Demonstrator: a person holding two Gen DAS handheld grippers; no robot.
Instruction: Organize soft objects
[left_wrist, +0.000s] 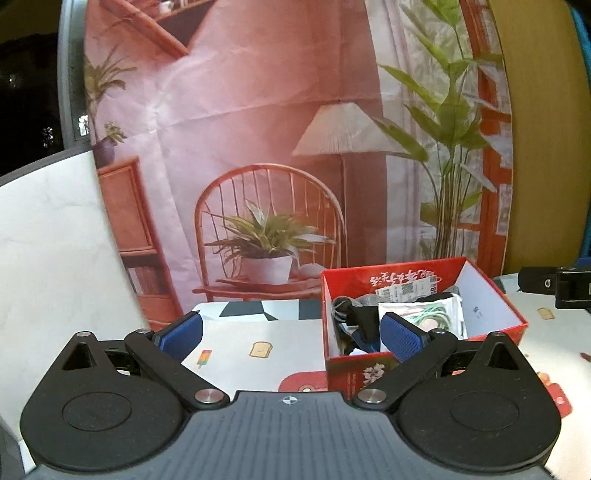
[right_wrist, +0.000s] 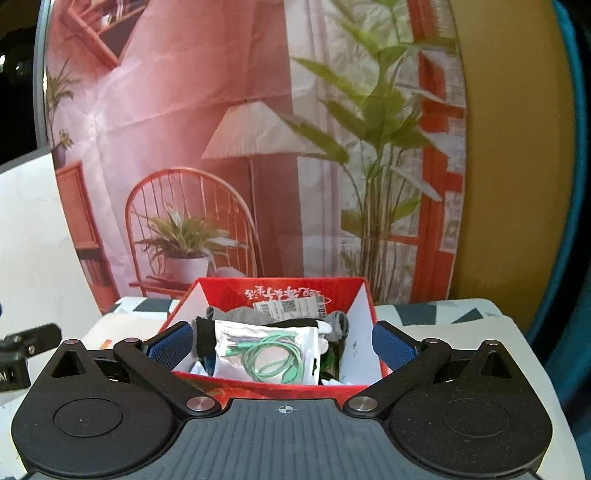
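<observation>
A red cardboard box (left_wrist: 491, 321) (right_wrist: 365, 295) stands on the patterned tablecloth. Inside lie a clear bag with a coiled green cable (right_wrist: 273, 354) (left_wrist: 432, 315), grey knitted cloth (right_wrist: 251, 315), black fabric (left_wrist: 364, 319) and a paper label (right_wrist: 291, 306). My left gripper (left_wrist: 291, 332) is open and empty, to the left of the box, its right pad in front of the box's near corner. My right gripper (right_wrist: 284, 345) is open and empty, raised in front of the box, its blue pads (right_wrist: 170, 345) framing the box's sides in the view.
A printed backdrop with a chair, lamp and plants (left_wrist: 266, 147) hangs right behind the table. A white board (left_wrist: 44, 240) leans at the left. The other gripper's black body (left_wrist: 554, 286) (right_wrist: 22, 350) shows at each view's edge. The tablecloth (left_wrist: 258, 350) lies left of the box.
</observation>
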